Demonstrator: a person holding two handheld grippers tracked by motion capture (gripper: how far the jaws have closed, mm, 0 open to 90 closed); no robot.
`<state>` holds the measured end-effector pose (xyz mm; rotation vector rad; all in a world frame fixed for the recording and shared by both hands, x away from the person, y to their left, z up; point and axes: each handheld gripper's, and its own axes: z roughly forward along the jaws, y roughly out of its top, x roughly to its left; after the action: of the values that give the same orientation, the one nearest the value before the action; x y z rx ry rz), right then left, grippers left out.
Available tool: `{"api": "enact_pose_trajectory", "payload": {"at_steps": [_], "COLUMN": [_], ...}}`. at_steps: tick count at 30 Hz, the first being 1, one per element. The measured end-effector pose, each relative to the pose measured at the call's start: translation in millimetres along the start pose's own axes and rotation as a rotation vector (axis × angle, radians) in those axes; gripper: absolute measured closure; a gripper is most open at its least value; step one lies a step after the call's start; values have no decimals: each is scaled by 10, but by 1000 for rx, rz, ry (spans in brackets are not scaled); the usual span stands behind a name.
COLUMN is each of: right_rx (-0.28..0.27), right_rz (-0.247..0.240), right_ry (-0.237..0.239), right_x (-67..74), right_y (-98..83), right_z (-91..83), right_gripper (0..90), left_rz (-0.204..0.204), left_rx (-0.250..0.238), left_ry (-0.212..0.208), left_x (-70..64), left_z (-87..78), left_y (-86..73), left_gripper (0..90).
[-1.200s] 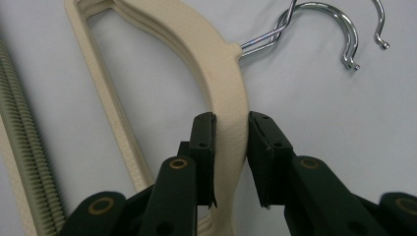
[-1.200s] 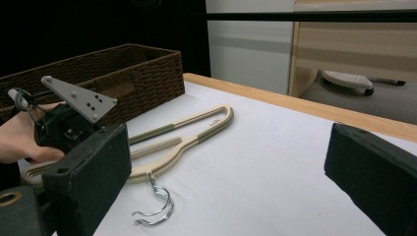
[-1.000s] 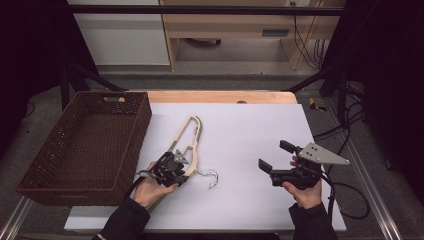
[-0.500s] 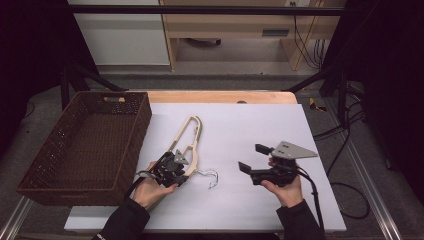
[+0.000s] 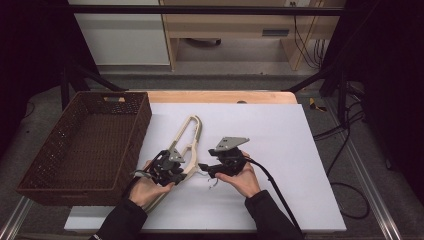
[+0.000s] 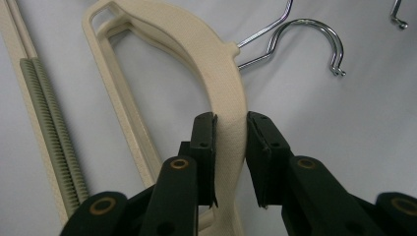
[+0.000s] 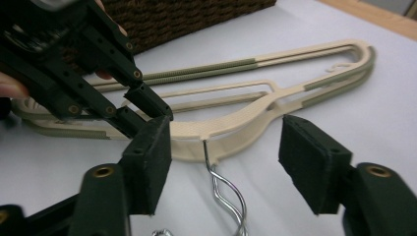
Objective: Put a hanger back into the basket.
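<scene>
1. Progress, as I judge it: the hangers [image 5: 187,145] lie on the white sheet [image 5: 280,130], not yet lifted, just right of the basket [image 5: 85,145] and about 7 o'clock from the sheet's middle. If they are bound for the basket, the whole carry is left to do.
2. The left gripper [image 5: 172,167] has its jaws clamped on a hanger's cream shoulder [image 6: 230,132], near the neck; the pads [image 6: 204,142] press both sides of the plastic.
3. The right gripper [image 5: 207,169] comes in from 3 o'clock with jaws wide apart, holding nothing. In the right gripper view its pads [image 7: 310,157] bracket the neck and the chrome hook [image 7: 223,196] without touching.
4. What is left looks like closing the right jaws near the neck, then lifting with both hands.
5. Count: two cream hangers, stacked and overlapping, judging by two chrome hooks [image 6: 314,44] side by side; a third hook tip shows at the left gripper view's top edge, so a third hanger cannot be ruled out.
6. One basket, empty inside; one sheet; two grippers.
</scene>
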<state>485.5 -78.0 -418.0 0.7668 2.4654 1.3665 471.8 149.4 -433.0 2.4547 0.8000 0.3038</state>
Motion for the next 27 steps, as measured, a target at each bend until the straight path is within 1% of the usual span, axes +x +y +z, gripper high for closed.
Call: {"api": "enact_pose_trajectory", "payload": {"at_steps": [1, 2, 3, 4, 5, 6, 7, 8, 10, 12, 13, 14, 15, 17, 18, 19, 20, 22, 24, 26, 27], "right_rx": [12, 12, 30, 30, 47, 52, 71, 82, 100, 123, 127, 127, 136, 152, 152, 165, 165, 172, 185, 198, 212], "right_rz": [0, 0, -8, -8, -14, -10, -22, -16, -36, -38, -39, -39, -44, -44, -44, -65, -65, -78, -82, -87, -99], "right_ry": [11, 11, 18, 18, 34, 33, 45, 43, 43, 42, 38, 38, 44, 50, 50, 60, 60, 73, 84, 86, 80], "right_x": [-1, -1, -5, -5, -9, -4, -3, 9, 32, 57, 69, 69, 71, 71, 71, 52, 52, 31, 18, 16, 13], "right_y": [13, 13, 27, 27, 28, 26, 20, 17, 7, 7, 7, 7, 4, -3, -3, -15, -15, -22, -27, -25, -20], "right_z": [66, 66, 174, 174, 242, 270, 303, 321, 375, 395, 406, 406, 421, 435, 435, 446, 446, 457, 464, 472, 472], "right_gripper": [404, 404, 455, 455, 489, 501, 519, 529, 563, 600, 621, 621, 655, 685, 685, 709, 709, 742, 764, 780, 792], "left_rz": [-1, -1, -2, -2, -2, -4, -5, -5, -7, -1, -2, -2, 1, 0, 0, 1, 1, 2, 13, 14, 15], "left_rx": [-2, -2, -5, -5, -6, -7, -9, -9, -12, -6, -9, -9, -6, -7, -7, -5, -5, -2, 11, 13, 15], "left_ry": [-2, -2, -2, -2, -2, -3, -4, -4, -4, 0, -2, -2, -2, -2, -2, -1, -1, 1, 1, -4, -5], "left_x": [0, 0, 3, 3, 7, 7, 7, 7, 8, 10, 6, 6, 6, 6, 6, 3, 3, -4, -8, -14, -16], "left_z": [-4, -4, -14, -14, -20, -23, -24, -24, -29, -35, -34, -34, -36, -38, -38, -35, -35, -26, -19, -12, -11], "left_y": [0, 0, 0, 0, -1, -1, -1, -1, -1, 0, 0, 0, 1, 0, 0, 0, 0, 1, 3, 4, 5], "left_gripper": [738, 738, 738, 738, 738, 738, 739, 739, 739, 739, 739, 739, 739, 739, 739, 739, 740, 739, 739, 739, 739]}}
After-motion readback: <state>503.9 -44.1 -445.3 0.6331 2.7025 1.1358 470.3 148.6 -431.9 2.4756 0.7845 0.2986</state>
